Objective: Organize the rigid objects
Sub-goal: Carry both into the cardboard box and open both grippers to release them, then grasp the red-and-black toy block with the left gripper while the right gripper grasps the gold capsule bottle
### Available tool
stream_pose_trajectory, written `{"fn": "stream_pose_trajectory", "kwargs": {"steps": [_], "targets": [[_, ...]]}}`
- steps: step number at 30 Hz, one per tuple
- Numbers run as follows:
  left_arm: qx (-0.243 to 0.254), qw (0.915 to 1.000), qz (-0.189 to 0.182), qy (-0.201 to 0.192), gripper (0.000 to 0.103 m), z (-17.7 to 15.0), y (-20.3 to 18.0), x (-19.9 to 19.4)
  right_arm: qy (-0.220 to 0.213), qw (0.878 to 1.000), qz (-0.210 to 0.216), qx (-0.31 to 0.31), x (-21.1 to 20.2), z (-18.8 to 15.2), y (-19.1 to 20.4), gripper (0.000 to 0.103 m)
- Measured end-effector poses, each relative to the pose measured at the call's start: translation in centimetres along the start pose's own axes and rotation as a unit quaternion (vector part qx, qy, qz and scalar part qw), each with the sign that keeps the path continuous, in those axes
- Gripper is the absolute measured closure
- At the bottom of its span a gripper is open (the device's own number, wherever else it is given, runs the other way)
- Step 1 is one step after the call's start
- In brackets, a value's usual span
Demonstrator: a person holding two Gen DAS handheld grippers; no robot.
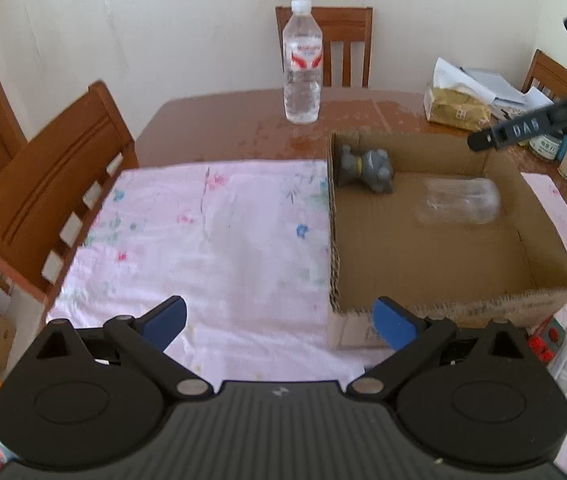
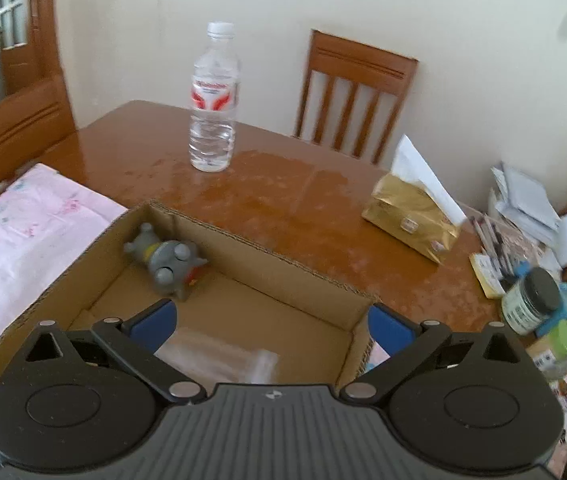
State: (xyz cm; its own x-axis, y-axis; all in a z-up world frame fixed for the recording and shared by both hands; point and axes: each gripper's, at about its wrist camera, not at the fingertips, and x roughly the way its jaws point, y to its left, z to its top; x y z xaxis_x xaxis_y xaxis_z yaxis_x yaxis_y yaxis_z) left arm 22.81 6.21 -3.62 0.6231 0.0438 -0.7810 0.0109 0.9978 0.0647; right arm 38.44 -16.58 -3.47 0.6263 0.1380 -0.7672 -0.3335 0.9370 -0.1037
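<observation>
A shallow cardboard box point(image 1: 539, 220) lies on the table, also in the right wrist view point(image 2: 283, 252). In it lie a grey toy figure point(image 1: 367, 166) point(image 2: 167, 260) at the far left corner and a clear plastic container point(image 1: 459, 200) on its side, blurred in the right wrist view point(image 2: 219, 354). A water bottle point(image 1: 301, 64) point(image 2: 213, 100) stands upright beyond the box. My left gripper point(image 1: 279, 322) is open and empty over the pink cloth by the box's near left corner. My right gripper point(image 2: 269, 326) is open and empty above the box; it shows in the left wrist view point(image 1: 523, 130).
A pink floral cloth point(image 1: 203, 240) covers the near table. A gold tissue pack point(image 2: 413, 216), papers point(image 2: 527, 204), a jar point(image 2: 531, 300) and small clutter crowd the right side. Wooden chairs stand at the left point(image 1: 43, 192) and behind the table point(image 2: 355, 92).
</observation>
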Motion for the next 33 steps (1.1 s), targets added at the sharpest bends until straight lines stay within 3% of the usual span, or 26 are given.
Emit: {"fn": "stream_pose_trajectory", "kwargs": {"steps": [16, 33], "targets": [[0.056, 0.9963, -0.021, 0.061, 0.003, -4.5, -2.0, 1.2, 0.004, 1.0, 0.016, 0.023, -5.0, -5.4, 1.2, 0.0], [0.067, 0.9922, -0.037, 0.098, 0.003, -7.9, -2.1, 1.1, 0.016, 0.996, 0.011, 0.084, -7.9, -10.7, 1.9, 0.0]]}}
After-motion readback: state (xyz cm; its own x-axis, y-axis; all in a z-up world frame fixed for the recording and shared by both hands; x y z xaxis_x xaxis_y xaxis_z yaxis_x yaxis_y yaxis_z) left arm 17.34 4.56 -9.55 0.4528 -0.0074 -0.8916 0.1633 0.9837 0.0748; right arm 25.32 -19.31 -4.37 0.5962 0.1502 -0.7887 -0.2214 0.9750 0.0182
